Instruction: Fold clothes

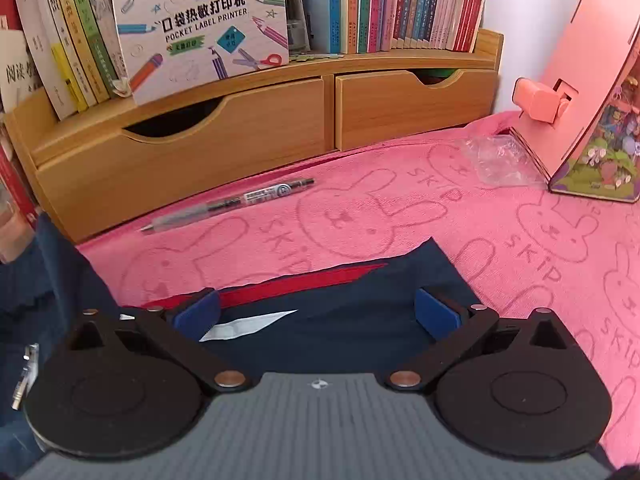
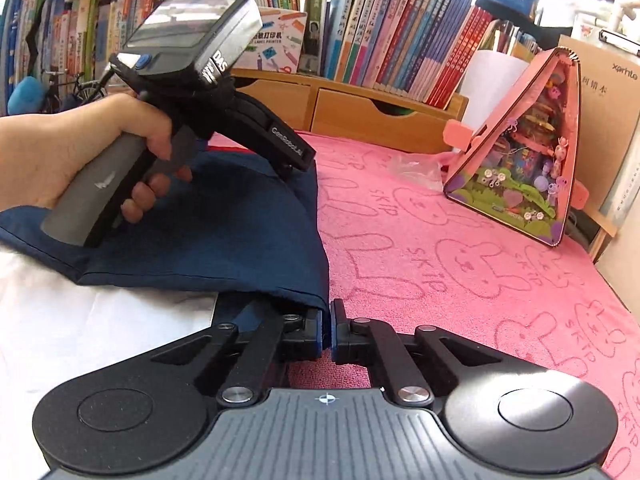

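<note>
Left wrist view: the left gripper stands with its jaws spread wide, the blue pads apart over a navy garment; nothing lies clamped between them; the garment shows a red band near its far edge and a white label just beside the left pad; it rests on a pink towel printed with rabbit outlines and the word SKIP; a pen lies on the towel near a wooden drawer unit, on which stand a row of books and a label printer box; a pink triangular toy house stands at the right, a scrap of clear plastic just beside it.

Right wrist view: the right gripper has its jaws drawn nearly together, pinching the near corner of the navy garment; the cloth lies across the left part of the pink towel and a white surface; a hand grasps the grey handle of the left gripper, whose nose sits over the garment's far edge; the toy house stands at the right.
</note>
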